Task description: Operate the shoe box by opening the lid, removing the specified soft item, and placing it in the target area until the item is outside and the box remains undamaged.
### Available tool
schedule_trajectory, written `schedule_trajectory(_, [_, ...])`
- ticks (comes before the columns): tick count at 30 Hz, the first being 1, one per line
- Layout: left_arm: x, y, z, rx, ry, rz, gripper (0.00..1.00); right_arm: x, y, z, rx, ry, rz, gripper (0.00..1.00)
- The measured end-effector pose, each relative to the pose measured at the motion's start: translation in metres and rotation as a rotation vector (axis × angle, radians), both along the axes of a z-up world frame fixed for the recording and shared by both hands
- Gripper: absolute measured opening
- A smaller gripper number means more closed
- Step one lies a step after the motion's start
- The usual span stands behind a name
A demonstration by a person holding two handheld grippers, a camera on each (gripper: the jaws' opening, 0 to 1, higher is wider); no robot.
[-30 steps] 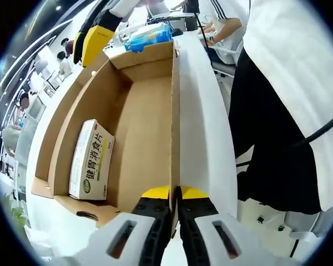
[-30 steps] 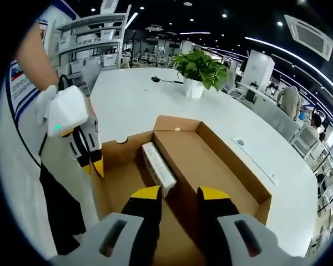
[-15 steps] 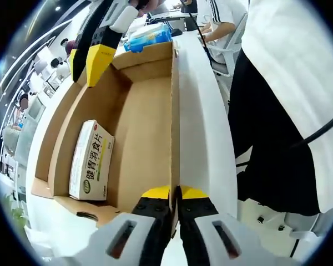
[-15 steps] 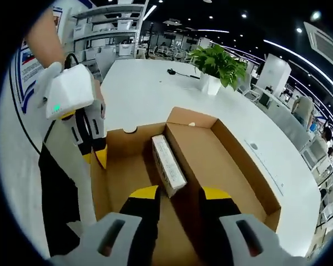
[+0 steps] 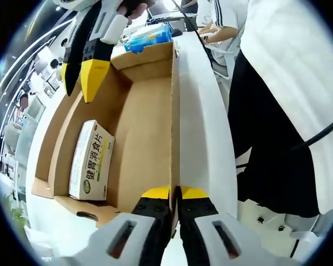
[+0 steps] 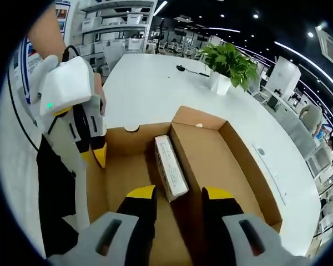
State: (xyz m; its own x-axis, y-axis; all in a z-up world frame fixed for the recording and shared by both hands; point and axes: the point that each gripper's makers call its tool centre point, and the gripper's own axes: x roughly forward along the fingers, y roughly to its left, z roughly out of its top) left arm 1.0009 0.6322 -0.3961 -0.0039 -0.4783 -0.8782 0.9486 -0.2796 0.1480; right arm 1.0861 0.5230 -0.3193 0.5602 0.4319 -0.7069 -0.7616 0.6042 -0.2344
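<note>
Since a second ago my right gripper point(image 5: 80, 83) has come lower into the upper left of the left gripper view, its yellow tips now hanging over the far end of the box point(image 5: 147, 127); the carton point(image 5: 91, 160) has not shifted.

At the bottom centre of the left gripper view, my left gripper point(image 5: 173, 195) is clamped on the box's upright right wall, the cardboard edge running up between the two yellow tips. Left of that wall lies the open brown tray, and the white and green carton rests flat on its floor at lower left, along the left wall. Right of the wall is the white table point(image 5: 202, 127), and past it a person in dark trousers and a white top at the right of the frame. Beyond the box's far end sits a blue pack point(image 5: 150, 36).

In the right gripper view my right gripper point(image 6: 175, 200) rises from the bottom with its jaws apart, holding nothing, above the box point(image 6: 233, 166). The carton point(image 6: 170, 174) lies just beyond the tips at centre, beside a cardboard partition. My left gripper point(image 6: 94, 152) shows at left, pinching the box's edge. Farther off, a potted plant point(image 6: 227, 66) stands on the table point(image 6: 144, 94) at the upper right.
</note>
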Motion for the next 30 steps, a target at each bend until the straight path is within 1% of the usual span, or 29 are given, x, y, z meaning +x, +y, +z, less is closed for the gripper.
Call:
schedule_trajectory(6, [0.0,0.0,0.0,-0.002,-0.004,-0.004,0.03,0.003,0.001,-0.013,-0.009,0.031,0.028,0.31])
schedule_trajectory(8, [0.001,0.001,-0.001,-0.001,-0.003,0.001,0.03,-0.002,0.003,-0.018,-0.002,0.072,0.045,0.31])
schedule_trajectory(9, [0.001,0.001,-0.001,-0.001,-0.002,0.001,0.03,-0.001,0.002,-0.021,-0.006,0.08,0.042,0.32])
schedule_trajectory(11, [0.001,0.001,-0.001,0.0,0.0,0.001,0.03,-0.001,0.001,-0.022,-0.022,0.076,0.044,0.32])
schedule_trajectory(19, [0.001,0.001,-0.003,0.0,0.001,0.001,0.03,0.004,0.002,-0.02,-0.011,0.077,0.033,0.32])
schedule_trajectory(24, [0.001,0.001,-0.002,0.0,0.002,0.0,0.03,0.006,0.007,-0.017,-0.013,0.074,0.047,0.31])
schedule_trajectory(27, [0.001,0.001,-0.002,-0.001,0.002,0.0,0.03,0.011,0.009,-0.021,-0.016,0.076,0.056,0.31])
schedule_trajectory(30, [0.001,0.0,-0.002,0.0,0.002,0.0,0.03,0.015,0.011,-0.023,-0.041,0.084,0.084,0.31])
